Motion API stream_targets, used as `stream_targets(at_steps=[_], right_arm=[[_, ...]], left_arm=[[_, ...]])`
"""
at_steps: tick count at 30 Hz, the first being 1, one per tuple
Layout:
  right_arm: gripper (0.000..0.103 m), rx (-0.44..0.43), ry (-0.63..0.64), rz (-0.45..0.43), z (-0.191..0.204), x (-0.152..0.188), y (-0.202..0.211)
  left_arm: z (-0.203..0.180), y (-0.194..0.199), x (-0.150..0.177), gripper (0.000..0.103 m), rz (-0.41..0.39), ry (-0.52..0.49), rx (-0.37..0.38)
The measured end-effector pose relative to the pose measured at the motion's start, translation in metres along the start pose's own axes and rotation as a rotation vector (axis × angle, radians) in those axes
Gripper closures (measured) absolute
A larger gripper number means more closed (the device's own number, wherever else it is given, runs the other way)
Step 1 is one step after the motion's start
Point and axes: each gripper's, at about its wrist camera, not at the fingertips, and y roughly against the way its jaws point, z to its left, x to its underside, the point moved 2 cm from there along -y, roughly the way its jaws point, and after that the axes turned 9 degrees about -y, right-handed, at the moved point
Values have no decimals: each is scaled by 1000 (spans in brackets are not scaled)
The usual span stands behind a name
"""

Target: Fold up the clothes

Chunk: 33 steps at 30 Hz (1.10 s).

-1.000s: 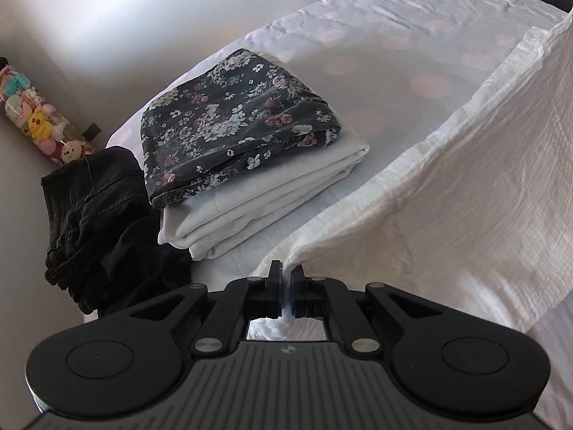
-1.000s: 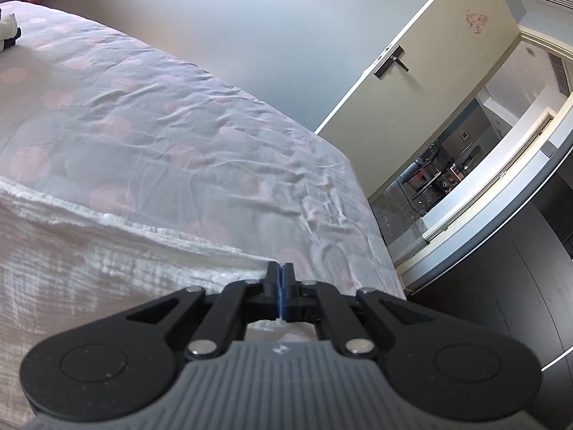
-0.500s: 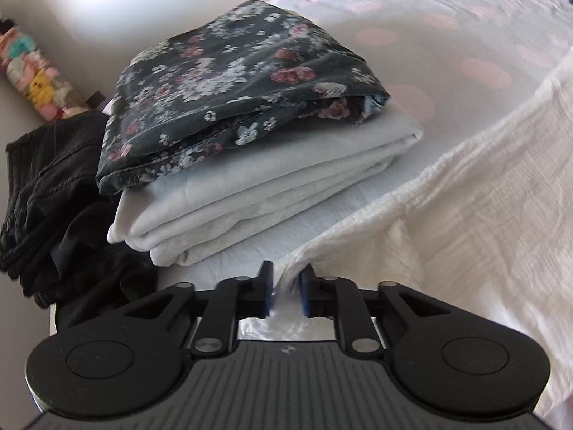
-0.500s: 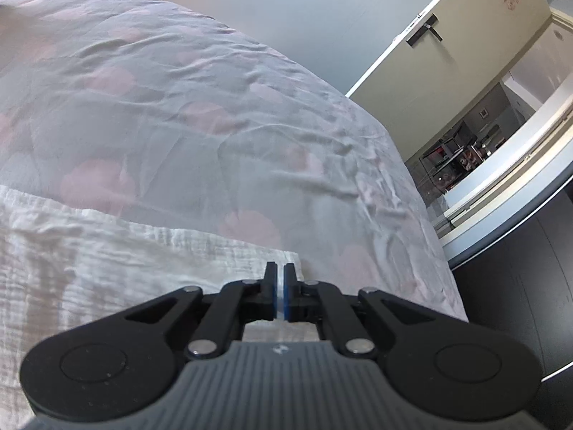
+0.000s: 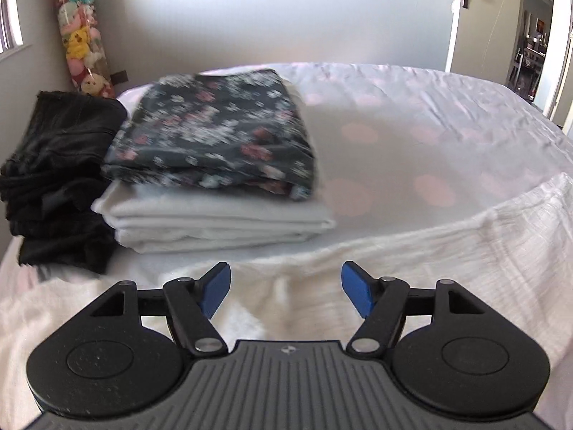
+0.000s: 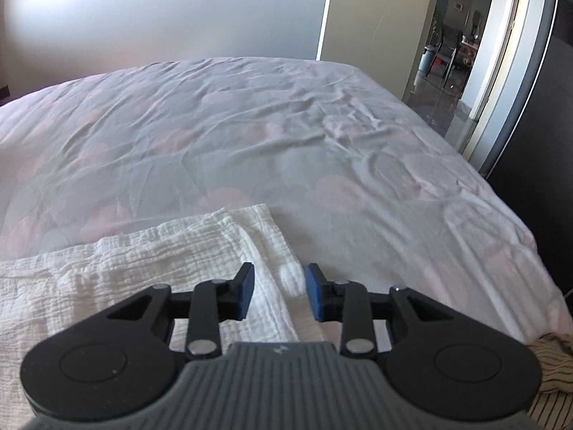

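A white crinkled cloth lies flat on the bed in front of both grippers; it also shows in the right wrist view, where its right corner is folded over. My left gripper is open and empty just above the cloth's left part. My right gripper is open and empty, its jaws either side of the cloth's right corner without gripping it.
A stack with a dark floral garment on folded white cloth sits at the back left, next to a black pile. The bed has a pink-dotted cover. A striped fabric lies at the right edge. An open door is behind.
Both grippers have opened and let go of the white cloth, which now lies flat on the bed. Both have drawn back and levelled.
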Motion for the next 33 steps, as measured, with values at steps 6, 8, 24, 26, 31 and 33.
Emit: stream_targets(at_steps=[6, 8, 24, 26, 31, 33], right_arm=[[66, -60, -13, 28, 8, -3, -32], [66, -70, -4, 37, 14, -6, -47], [102, -143, 54, -35, 20, -12, -80], [102, -149, 63, -54, 20, -12, -79], [103, -118, 62, -131, 19, -29, -67], [103, -100, 59, -166, 18, -38, -62]], left_arm=[[-60, -32, -12, 22, 18, -143, 86], [-80, -45, -20, 22, 12, -201, 120], [-187, -131, -52, 79, -41, -443, 223], [-188, -124, -53, 91, -64, -437, 227], [-188, -108, -64, 94, -129, -451, 176], [-188, -109, -73, 94, -148, -441, 158]])
